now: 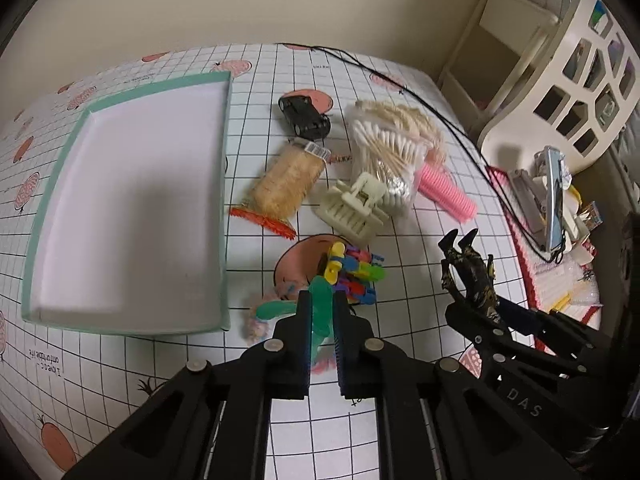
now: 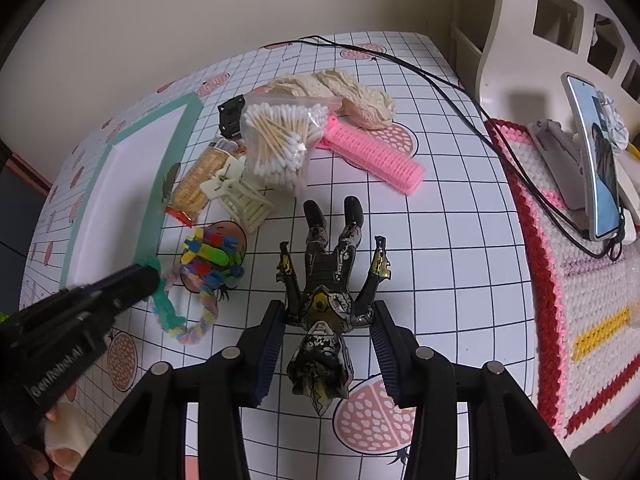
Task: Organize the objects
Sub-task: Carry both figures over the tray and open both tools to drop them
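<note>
Left claw (image 1: pixel 322 312) clamped on a green toy piece (image 1: pixel 320 300), fingers pressed flat to both of its sides, with a pastel rope loop (image 2: pixel 196 320) trailing from it onto the desk (image 1: pixel 400 248). Right claw (image 2: pixel 328 316) spread around a black-and-gold action figure (image 2: pixel 324 280), pads at the shoulders; cannot tell whether touching or just beside. Figure head toward the camera, boots pointing to the far edge of the desk.

Shallow white tray with a mint rim (image 1: pixel 228 160) on the left side of the desk, nothing lying in it. Clear bag of cotton swabs (image 1: pixel 384 152) near the far middle, full of wooden-stemmed swabs, partly resting on a cream hair claw clip (image 1: pixel 352 208). Packet of stacked crackers (image 1: pixel 284 184) just beside the tray's right rim, red crimped end toward the near edge. Black toy car (image 1: pixel 304 118) beyond the crackers. Pink ribbed roller (image 1: pixel 448 190) right of the swab bag, touching a cream knitted bundle (image 2: pixel 352 92). Heap of coloured plastic clips (image 1: pixel 352 268) just ahead of the left claw, over a printed peach circle. Black cable (image 1: pixel 440 116) running along the right edge toward a phone on a stand (image 2: pixel 596 164).
</note>
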Available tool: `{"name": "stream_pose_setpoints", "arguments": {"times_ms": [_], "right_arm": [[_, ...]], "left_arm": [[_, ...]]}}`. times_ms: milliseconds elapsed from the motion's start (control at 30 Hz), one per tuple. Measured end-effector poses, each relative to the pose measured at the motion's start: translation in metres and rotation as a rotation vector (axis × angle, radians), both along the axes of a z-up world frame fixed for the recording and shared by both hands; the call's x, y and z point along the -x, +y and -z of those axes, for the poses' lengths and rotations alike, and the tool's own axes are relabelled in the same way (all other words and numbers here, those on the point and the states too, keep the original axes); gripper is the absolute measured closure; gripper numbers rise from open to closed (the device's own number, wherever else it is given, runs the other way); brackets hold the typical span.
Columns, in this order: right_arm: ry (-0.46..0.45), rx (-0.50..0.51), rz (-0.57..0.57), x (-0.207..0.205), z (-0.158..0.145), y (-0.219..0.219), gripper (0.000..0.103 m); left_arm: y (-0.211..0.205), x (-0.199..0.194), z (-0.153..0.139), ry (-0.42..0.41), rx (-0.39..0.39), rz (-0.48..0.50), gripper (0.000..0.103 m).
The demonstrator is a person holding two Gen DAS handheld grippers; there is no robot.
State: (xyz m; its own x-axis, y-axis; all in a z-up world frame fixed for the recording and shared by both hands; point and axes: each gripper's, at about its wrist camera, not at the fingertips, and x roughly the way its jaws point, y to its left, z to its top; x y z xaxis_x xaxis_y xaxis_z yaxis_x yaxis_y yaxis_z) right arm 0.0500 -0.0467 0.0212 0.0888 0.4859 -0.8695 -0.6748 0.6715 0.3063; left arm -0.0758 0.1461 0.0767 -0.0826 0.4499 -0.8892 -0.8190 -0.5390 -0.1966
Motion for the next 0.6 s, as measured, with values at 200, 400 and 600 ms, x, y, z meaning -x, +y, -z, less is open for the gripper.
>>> {"name": "stream_pose_setpoints", "arguments": {"times_ms": [200, 400, 600], "right_arm": [[-0.013, -0.014, 0.019, 0.033, -0.021, 0.024, 0.057], [-0.038, -0.049, 0.053, 0.040, -0.047, 0.034, 0.057], [-0.073, -0.081, 0.070, 0.052, -0.065, 0.044, 0.057]], "left_arm": [[-0.006, 0.009, -0.010, 0.003, -0.039, 0.102, 0.093], [-0.013, 0.026, -0.022, 0.027, -0.077, 0.066, 0.093], [-0.023, 0.042, -0.036, 0.049, -0.121, -0.010, 0.093]]}}
